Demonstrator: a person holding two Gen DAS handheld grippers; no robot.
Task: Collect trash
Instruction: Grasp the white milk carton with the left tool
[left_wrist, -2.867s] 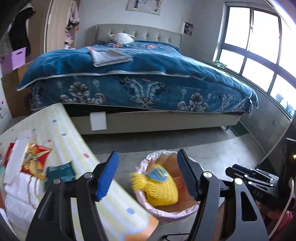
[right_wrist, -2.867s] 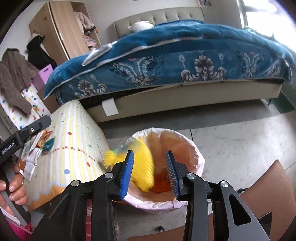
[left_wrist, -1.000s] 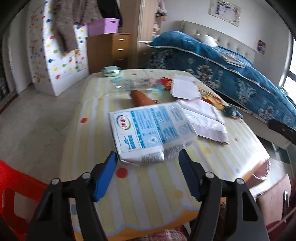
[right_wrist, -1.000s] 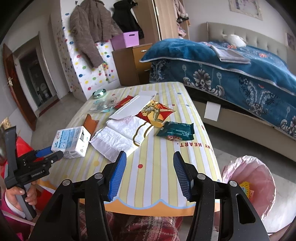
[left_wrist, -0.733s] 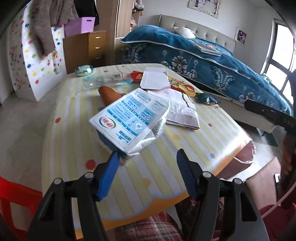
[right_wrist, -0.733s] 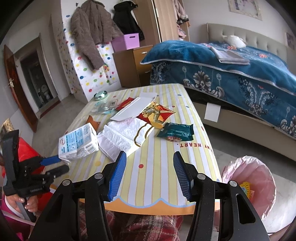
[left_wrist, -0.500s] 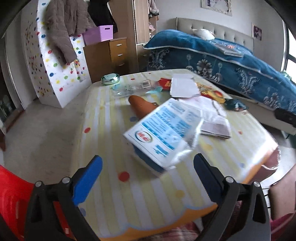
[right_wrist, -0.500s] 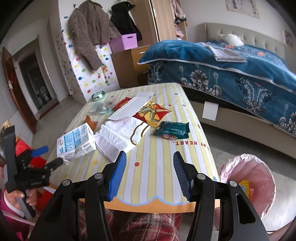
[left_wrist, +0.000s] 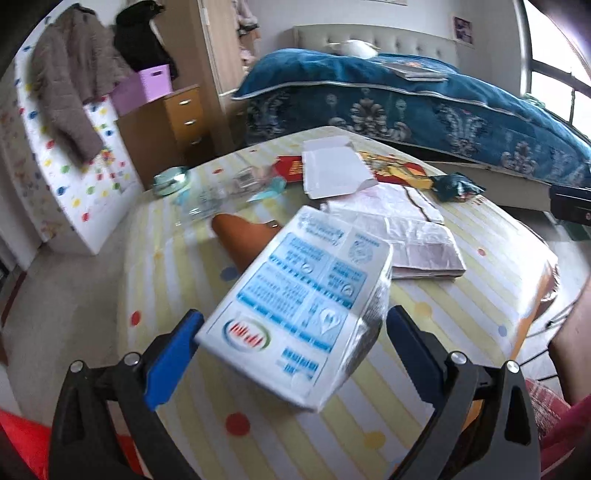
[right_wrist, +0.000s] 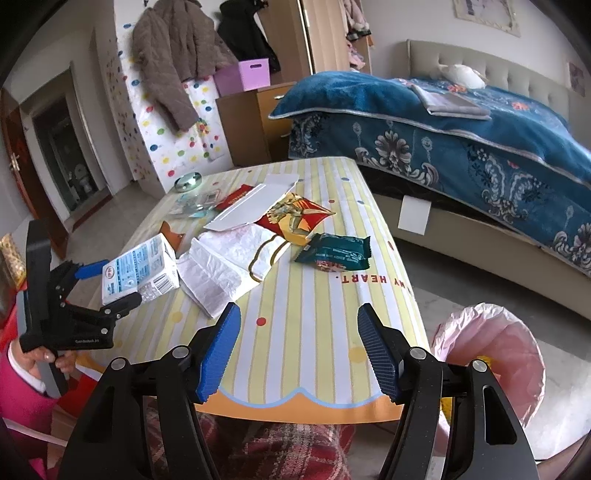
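- Jaws of left gripper (left_wrist: 291, 328) stand spread around the milk carton (left_wrist: 299, 317); left blue pad touches or nearly touches the carton's near corner, right pad stands clear of its crumpled foil side. No pinch yet, as far as the left wrist view shows.
- Jaws of right gripper (right_wrist: 299, 347) spread wide, holding nothing, hovering over the near edge of the striped table (right_wrist: 314, 295).
- Carton location: near left part of the table, tilted, one end raised; right wrist view puts it between the left gripper's fingers, beside the white paper bag (right_wrist: 225, 266).
- Judgement: step in hand is closing on the carton to carry it to the pink-lined trash bin (right_wrist: 491, 347), which stands on the floor past the table's right corner.
- For a good grip: centre the carton between the pads first, so both faces meet flat sides, not the crushed corner.
- Carton looks empty and dented; likely to buckle, so close slowly and seat it deep.
- Risk: a grip on one corner lets it pivot or slip out mid-carry.
- Other trash left on the table: green snack wrapper (right_wrist: 334, 253), red-and-yellow snack bag (right_wrist: 295, 218).
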